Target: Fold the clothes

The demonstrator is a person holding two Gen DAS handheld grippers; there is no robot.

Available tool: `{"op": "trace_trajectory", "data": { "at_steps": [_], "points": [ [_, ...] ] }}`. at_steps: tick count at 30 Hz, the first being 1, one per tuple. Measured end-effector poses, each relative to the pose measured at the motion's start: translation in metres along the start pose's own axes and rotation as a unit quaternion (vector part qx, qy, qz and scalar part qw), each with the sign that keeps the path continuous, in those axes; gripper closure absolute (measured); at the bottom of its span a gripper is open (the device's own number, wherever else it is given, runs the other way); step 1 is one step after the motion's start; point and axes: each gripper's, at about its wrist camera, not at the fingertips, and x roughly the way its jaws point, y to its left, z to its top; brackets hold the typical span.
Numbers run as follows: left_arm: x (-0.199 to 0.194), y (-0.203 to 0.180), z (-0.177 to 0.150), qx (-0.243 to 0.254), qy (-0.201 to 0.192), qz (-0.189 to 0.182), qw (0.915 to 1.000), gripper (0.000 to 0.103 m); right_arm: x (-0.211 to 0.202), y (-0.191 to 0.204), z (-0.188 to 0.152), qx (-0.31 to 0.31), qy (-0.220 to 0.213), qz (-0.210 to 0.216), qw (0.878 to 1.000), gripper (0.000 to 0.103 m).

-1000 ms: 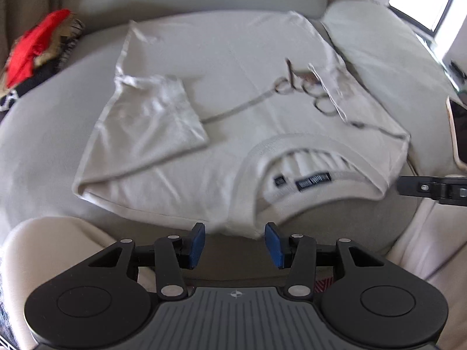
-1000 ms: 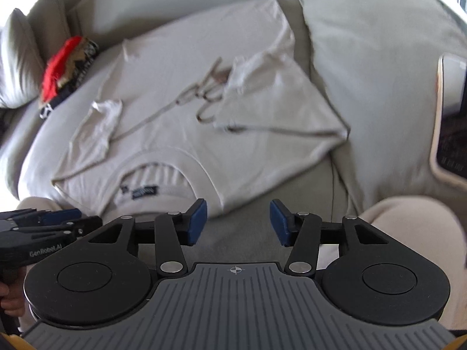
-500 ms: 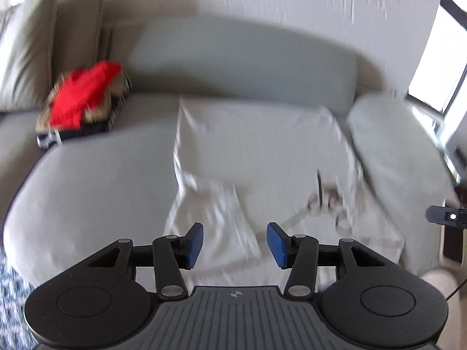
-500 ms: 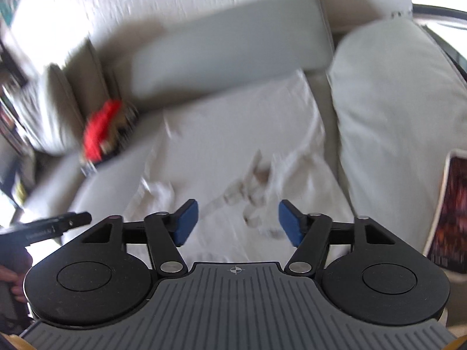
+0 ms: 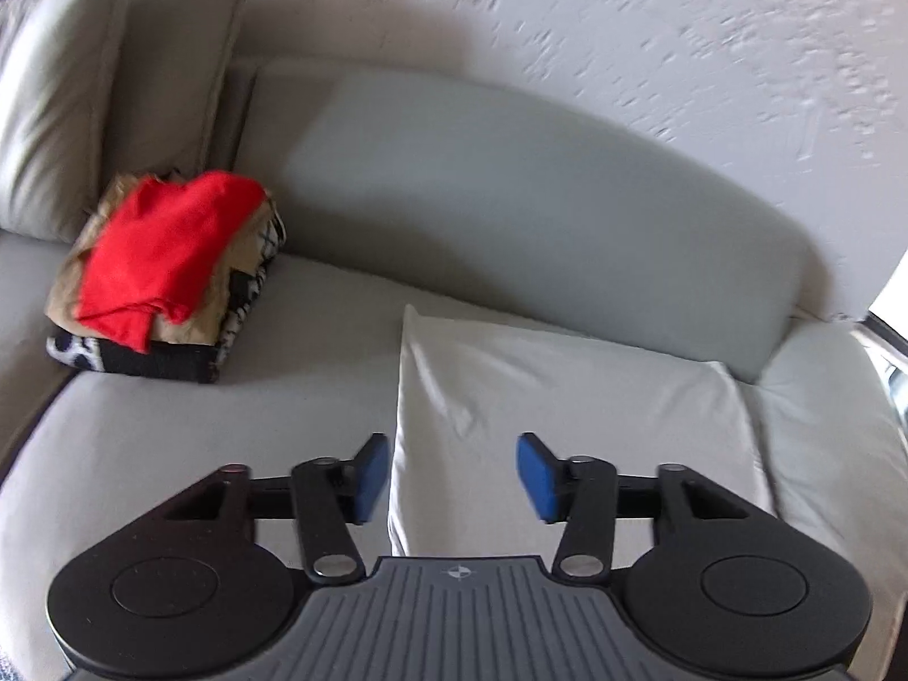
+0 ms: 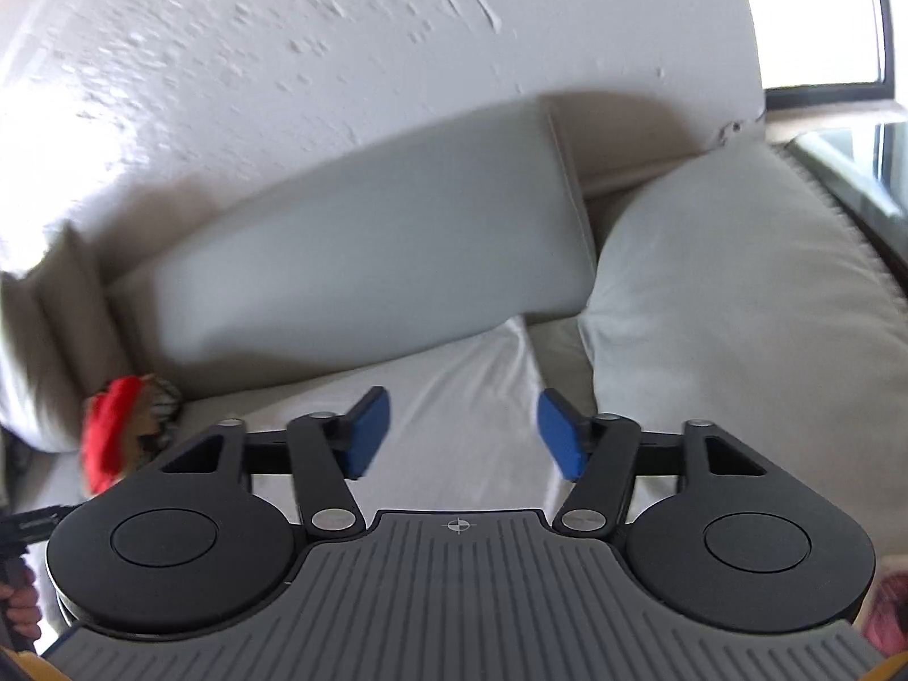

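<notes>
1. Left claw (image 5: 453, 476): black linkage arms with blue pads (image 5: 371, 476), seen at the bottom of the left wrist view. The jaws are closing, nothing is pinched between them, and the claw is released. It is held above the near part of the pale garment.

2. Right claw (image 6: 465, 434): same build, blue pads (image 6: 559, 434) set apart. The jaws are closing with nothing between them; the claw is released. It is also held above the pale garment.

3. Pale garment (image 5: 567, 414): off-white cloth, the task's item, laid flat on the sofa seat (image 5: 198, 437). Its far edge is seen just short of the backrest cushion, and its left edge runs straight toward the left claw. Light creases are visible near the far left corner. The near part is hidden by the claws.

4. Light pillow (image 6: 738, 312): placed just right of the pale garment, against the end of the backrest.

5. Stack of clothes (image 5: 164, 278): placed well left of the pale garment on the sofa seat. A red piece lies on top, a tan piece beneath, and a black-and-white patterned piece at the bottom.

6. Backrest cushion (image 5: 539, 215): grey, set behind the pale garment. Upright cushions (image 5: 113, 74) are seen beyond the stack.

7. Textured white wall (image 5: 624, 28): behind the backrest cushion.
</notes>
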Motion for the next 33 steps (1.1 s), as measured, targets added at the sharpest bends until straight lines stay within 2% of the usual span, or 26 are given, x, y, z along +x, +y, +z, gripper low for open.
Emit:
{"op": "trace_trajectory", "data": {
  "at_steps": [4, 7, 8, 13, 16, 17, 19, 22, 28, 30, 32, 33],
  "points": [
    [0.058, 0.008, 0.015, -0.019, 0.005, -0.008, 0.9998, 0.057, 0.114, -0.022, 0.022, 0.005, 0.047, -0.013, 0.999, 0.044],
    [0.102, 0.006, 0.022, -0.023, 0.017, -0.016, 0.9995, 0.057, 0.194, -0.04, 0.032, 0.025, 0.077, -0.015, 0.997, 0.053],
    [0.116, 0.005, 0.024, -0.021, 0.022, -0.017, 0.9994, 0.057, 0.214, -0.045, 0.035, 0.033, 0.081, -0.016, 0.996, 0.057],
    [0.175, 0.008, 0.037, -0.001, 0.04, -0.011, 0.9991, 0.057, 0.292, -0.063, 0.049, 0.057, 0.087, -0.024, 0.994, 0.059],
    [0.195, 0.016, 0.04, -0.006, 0.041, -0.014, 0.999, 0.056, 0.314, -0.065, 0.052, 0.047, 0.093, 0.003, 0.995, 0.062],
    [0.201, 0.019, 0.041, -0.011, 0.041, -0.013, 0.999, 0.056, 0.321, -0.065, 0.053, 0.043, 0.094, 0.013, 0.995, 0.078],
    [0.204, 0.027, 0.04, -0.027, 0.033, -0.008, 0.999, 0.056, 0.327, -0.059, 0.049, 0.013, 0.094, 0.008, 0.995, 0.098],
    [0.21, 0.041, 0.043, -0.058, 0.021, 0.002, 0.9981, 0.056, 0.316, -0.05, 0.042, -0.031, 0.036, -0.046, 0.998, 0.101],
    [0.221, 0.06, 0.05, -0.108, 0.004, 0.019, 0.994, 0.056, 0.312, -0.048, 0.036, -0.027, -0.017, -0.111, 0.993, 0.101],
    [0.227, 0.065, 0.054, -0.122, 0.001, 0.019, 0.9923, 0.056, 0.315, -0.049, 0.035, -0.016, -0.025, -0.139, 0.99, 0.102],
    [0.233, 0.071, 0.058, -0.13, -0.007, 0.022, 0.9913, 0.056, 0.313, -0.052, 0.034, -0.014, -0.05, -0.194, 0.98, 0.103],
    [0.236, 0.073, 0.059, -0.133, -0.009, 0.018, 0.9909, 0.056, 0.311, -0.06, 0.036, -0.006, -0.055, -0.203, 0.978, 0.103]
  ]
}}
